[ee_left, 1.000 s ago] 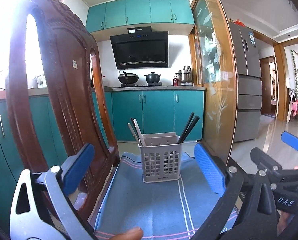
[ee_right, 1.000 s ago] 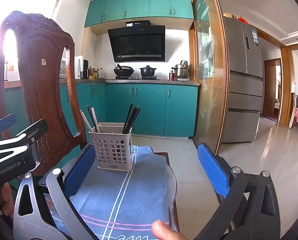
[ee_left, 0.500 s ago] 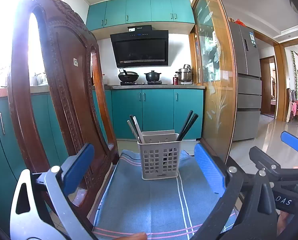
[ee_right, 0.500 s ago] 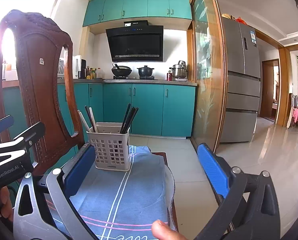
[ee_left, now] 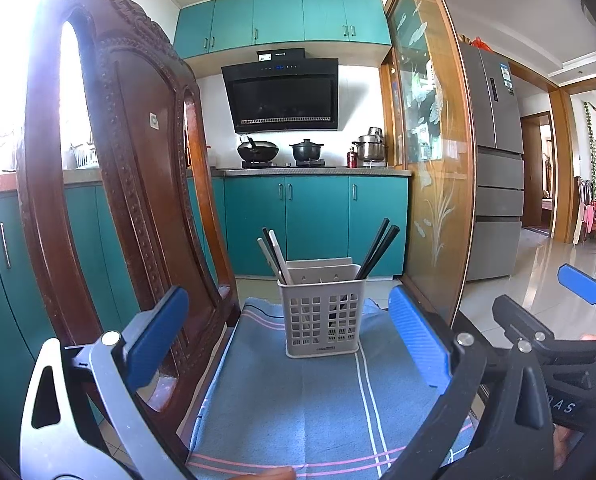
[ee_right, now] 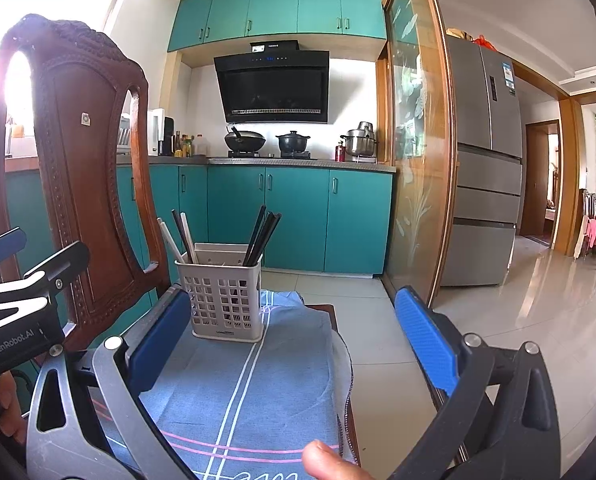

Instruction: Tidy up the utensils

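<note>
On the blue cloth (ee_left: 318, 400) stands our gray holder basket (ee_left: 323, 316) with black chopsticks (ee_left: 378, 250) and white chopsticks (ee_left: 276, 254) inside. We hold our left gripper (ee_left: 286, 340) and right gripper (ee_right: 294, 340) wide apart, both empty.

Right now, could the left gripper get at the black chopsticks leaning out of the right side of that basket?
Probably yes. The left gripper is open and faces the utensil basket squarely, with only bare blue cloth between. The black chopsticks stick up above the rim, unobstructed.
</note>
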The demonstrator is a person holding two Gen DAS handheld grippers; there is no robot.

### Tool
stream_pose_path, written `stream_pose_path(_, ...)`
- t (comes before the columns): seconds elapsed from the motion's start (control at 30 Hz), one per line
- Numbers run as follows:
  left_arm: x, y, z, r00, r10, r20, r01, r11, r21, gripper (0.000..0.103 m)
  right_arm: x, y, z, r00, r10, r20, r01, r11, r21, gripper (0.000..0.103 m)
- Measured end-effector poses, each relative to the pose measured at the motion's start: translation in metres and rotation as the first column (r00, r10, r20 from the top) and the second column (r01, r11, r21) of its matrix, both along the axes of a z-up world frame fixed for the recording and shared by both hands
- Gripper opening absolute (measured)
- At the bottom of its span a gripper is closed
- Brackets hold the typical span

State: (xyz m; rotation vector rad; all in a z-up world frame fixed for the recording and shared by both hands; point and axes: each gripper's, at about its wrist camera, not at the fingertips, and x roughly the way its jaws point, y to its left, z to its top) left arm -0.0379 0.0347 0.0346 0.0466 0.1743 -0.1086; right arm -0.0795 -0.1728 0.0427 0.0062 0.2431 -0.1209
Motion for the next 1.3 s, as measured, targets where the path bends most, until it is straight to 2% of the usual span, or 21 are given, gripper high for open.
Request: stream_pose_path(1.3,0.0030,0.0024,-0.0002,1.000,0.003,-0.004,-0.003,1.000,0.000,0.100,0.0027,0.0000,-0.0017,1.000,-0.002,-0.001,0.002,1.000,-0.002,0.100)
